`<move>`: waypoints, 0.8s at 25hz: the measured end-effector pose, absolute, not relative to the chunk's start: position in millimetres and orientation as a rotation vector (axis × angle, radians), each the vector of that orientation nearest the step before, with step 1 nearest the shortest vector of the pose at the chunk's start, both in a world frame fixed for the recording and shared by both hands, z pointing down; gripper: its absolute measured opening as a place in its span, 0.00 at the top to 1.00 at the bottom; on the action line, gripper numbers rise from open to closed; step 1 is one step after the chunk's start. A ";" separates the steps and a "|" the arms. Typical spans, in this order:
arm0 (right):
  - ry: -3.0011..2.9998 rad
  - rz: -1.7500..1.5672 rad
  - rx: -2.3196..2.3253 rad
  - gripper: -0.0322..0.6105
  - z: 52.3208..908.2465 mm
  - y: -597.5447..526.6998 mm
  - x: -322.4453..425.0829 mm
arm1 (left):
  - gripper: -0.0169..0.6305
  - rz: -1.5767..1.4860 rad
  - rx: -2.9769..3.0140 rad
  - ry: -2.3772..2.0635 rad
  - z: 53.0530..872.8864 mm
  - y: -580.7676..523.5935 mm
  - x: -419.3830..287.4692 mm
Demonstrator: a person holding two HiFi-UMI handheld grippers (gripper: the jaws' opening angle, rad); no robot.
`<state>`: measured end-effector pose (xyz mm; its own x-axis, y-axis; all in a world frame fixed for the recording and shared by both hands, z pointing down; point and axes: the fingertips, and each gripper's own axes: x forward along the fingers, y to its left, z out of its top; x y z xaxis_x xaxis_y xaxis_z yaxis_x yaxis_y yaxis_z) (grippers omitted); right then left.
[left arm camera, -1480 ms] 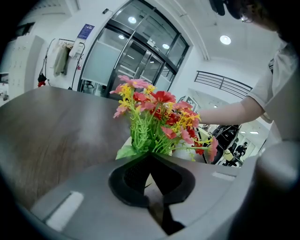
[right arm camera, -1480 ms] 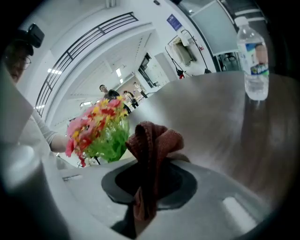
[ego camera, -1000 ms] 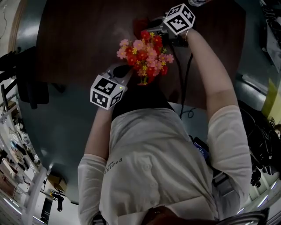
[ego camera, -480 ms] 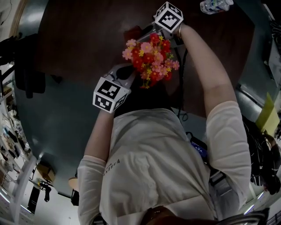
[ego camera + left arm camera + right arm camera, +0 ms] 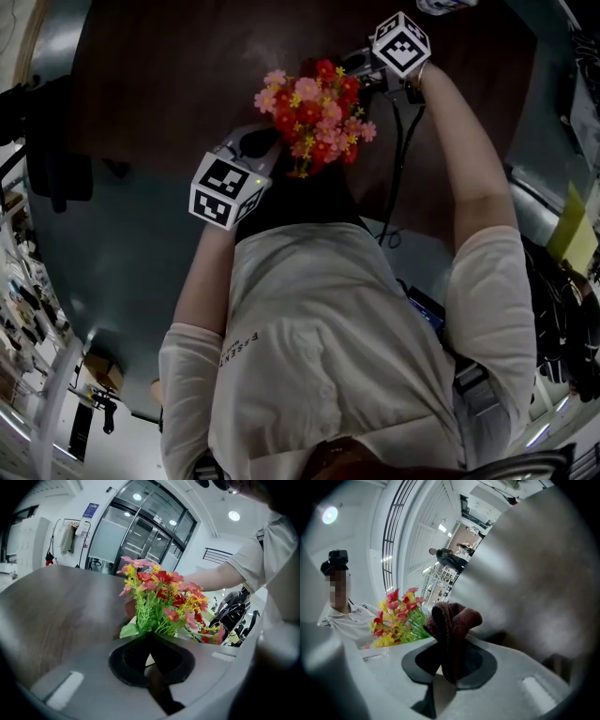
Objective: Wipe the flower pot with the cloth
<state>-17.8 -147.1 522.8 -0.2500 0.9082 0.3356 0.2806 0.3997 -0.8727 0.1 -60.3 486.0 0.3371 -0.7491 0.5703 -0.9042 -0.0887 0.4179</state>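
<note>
A bunch of red, pink and yellow artificial flowers (image 5: 309, 112) stands on the dark wooden table (image 5: 159, 75); from above the blooms hide the flower pot. My left gripper (image 5: 265, 142) reaches in from the near left. In the left gripper view its jaws are shut at the foot of the green stems (image 5: 147, 616), with a pale bit of the pot (image 5: 149, 658) between the pads. My right gripper (image 5: 361, 67) is at the far right of the flowers. It is shut on a bunched dark red cloth (image 5: 452, 620), with the flowers (image 5: 396, 618) just to its left.
A black cable (image 5: 398, 141) runs from the right gripper across the table toward me. A clear bottle (image 5: 445, 6) lies at the table's far edge. A dark chair (image 5: 52, 141) stands off the table's left, and bags (image 5: 562, 309) lie on the floor at right.
The right gripper with the cloth has swung from the far left side of the flowers to their far right side. The left gripper and the flowers have stayed put.
</note>
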 end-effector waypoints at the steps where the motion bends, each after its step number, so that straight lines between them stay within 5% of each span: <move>1: -1.751 0.882 -1.019 0.87 524.4 -150.6 -9.9 | 0.95 0.264 1.876 -1.450 486.1 -60.6 -0.7; 7: -1.752 0.807 -0.963 0.87 530.8 -169.0 24.4 | 0.95 0.243 1.884 -1.450 485.7 -60.2 1.4; 20: -1.881 0.799 -0.989 0.87 518.1 -136.8 -42.8 | 0.95 0.189 1.849 -1.461 484.9 -62.2 -3.5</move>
